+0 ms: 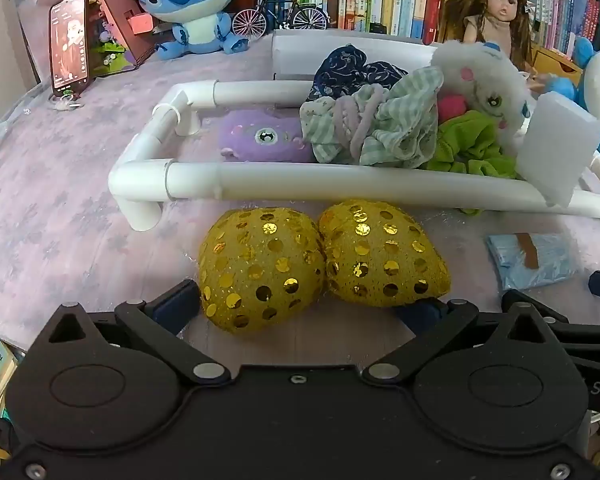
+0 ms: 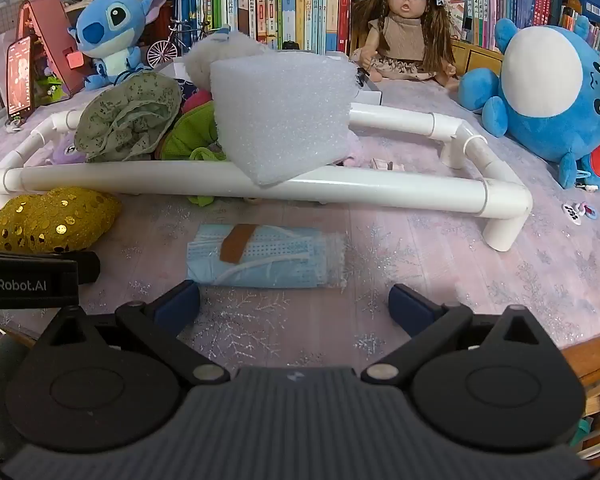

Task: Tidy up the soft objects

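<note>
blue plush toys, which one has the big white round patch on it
The blue plush right of the pipe frame, beside the doll. The Stitch plush at the left has none.

Both wrist views face the pipe frame (image 1: 340,188) closely, low over the table.

A home, likely a child's room or study corner: packed bookshelf (image 2: 300,0) along the far side, doll (image 2: 406,28) seated before it, blue plush toys (image 2: 108,32) far left and far right, pink snowflake-print tablecloth (image 2: 440,264), phone (image 1: 69,44) propped far left.
</note>
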The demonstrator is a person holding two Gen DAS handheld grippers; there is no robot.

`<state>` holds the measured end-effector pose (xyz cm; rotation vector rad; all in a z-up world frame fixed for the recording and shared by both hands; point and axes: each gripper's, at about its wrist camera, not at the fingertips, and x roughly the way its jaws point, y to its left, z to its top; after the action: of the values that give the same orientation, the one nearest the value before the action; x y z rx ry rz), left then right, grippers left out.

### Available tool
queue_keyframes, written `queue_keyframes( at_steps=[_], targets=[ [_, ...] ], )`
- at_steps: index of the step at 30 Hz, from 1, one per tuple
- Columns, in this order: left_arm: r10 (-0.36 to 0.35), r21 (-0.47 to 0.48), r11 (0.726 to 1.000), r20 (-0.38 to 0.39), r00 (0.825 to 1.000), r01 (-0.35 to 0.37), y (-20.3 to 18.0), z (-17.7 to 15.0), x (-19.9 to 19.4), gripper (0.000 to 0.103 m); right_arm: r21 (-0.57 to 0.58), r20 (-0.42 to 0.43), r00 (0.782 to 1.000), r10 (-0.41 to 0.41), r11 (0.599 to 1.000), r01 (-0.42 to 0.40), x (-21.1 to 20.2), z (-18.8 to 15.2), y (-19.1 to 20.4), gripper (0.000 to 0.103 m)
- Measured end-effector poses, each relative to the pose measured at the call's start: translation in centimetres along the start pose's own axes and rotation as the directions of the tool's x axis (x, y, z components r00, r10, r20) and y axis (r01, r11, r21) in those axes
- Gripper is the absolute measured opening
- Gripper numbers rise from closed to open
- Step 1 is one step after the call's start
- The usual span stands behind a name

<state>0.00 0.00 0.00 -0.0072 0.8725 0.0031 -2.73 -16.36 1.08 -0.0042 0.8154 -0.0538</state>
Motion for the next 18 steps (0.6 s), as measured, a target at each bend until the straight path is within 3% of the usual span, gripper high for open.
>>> queue_keyframes(
  at_steps=[18],
  targets=[
    [0.002,0.001,1.000,-0.002,1.000,-0.002,0.00,0.00,0.00,0.103,0.000,-0.005,1.000,-0.001,1.000,0.001,0.07,-0.03,0.06,0.103]
  ],
)
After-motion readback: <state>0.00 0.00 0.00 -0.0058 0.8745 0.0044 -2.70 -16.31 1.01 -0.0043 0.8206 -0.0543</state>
